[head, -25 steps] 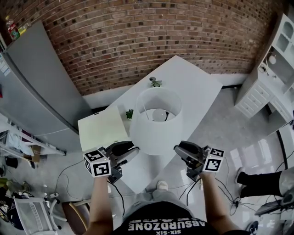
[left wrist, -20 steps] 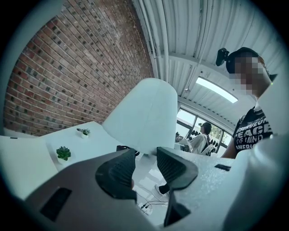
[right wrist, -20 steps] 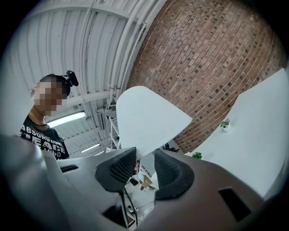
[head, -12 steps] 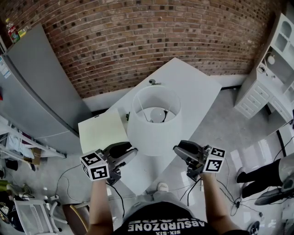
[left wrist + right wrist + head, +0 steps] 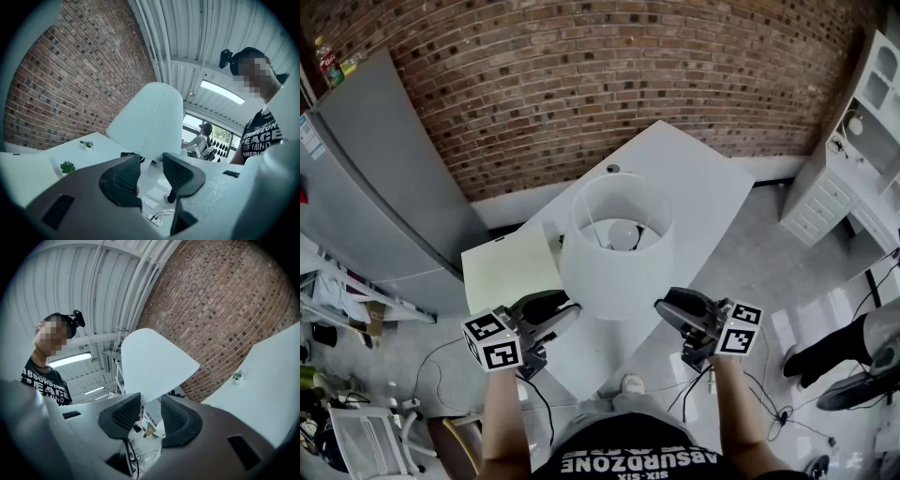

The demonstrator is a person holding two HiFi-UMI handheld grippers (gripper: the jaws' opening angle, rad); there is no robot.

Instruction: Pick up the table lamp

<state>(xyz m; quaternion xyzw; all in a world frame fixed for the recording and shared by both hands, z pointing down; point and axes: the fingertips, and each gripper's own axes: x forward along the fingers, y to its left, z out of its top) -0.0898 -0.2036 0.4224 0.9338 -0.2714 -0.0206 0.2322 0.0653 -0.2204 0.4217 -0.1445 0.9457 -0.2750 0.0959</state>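
Observation:
The table lamp has a tall white shade (image 5: 614, 272) with the bulb (image 5: 624, 234) showing down through its open top. It hovers over the near part of the white table (image 5: 703, 178). My left gripper (image 5: 572, 309) is at the shade's lower left rim and my right gripper (image 5: 661, 307) is at its lower right rim. In the left gripper view the shade (image 5: 150, 117) ends between the jaws of the left gripper (image 5: 151, 161). In the right gripper view the shade's edge (image 5: 154, 362) dips between the close-set jaws of the right gripper (image 5: 150, 401). The lamp's foot is hidden.
A pale square board (image 5: 506, 267) lies left of the lamp. A small potted plant (image 5: 67, 166) and another (image 5: 86, 144) stand on the table. A grey cabinet (image 5: 384, 169) is at left, a white dresser (image 5: 853, 141) at right. Someone's legs (image 5: 853, 347) show at far right.
The shade has shifted slightly left and now covers the small plant beside it. Both grippers have stayed at its rim. The legs at the right have moved.

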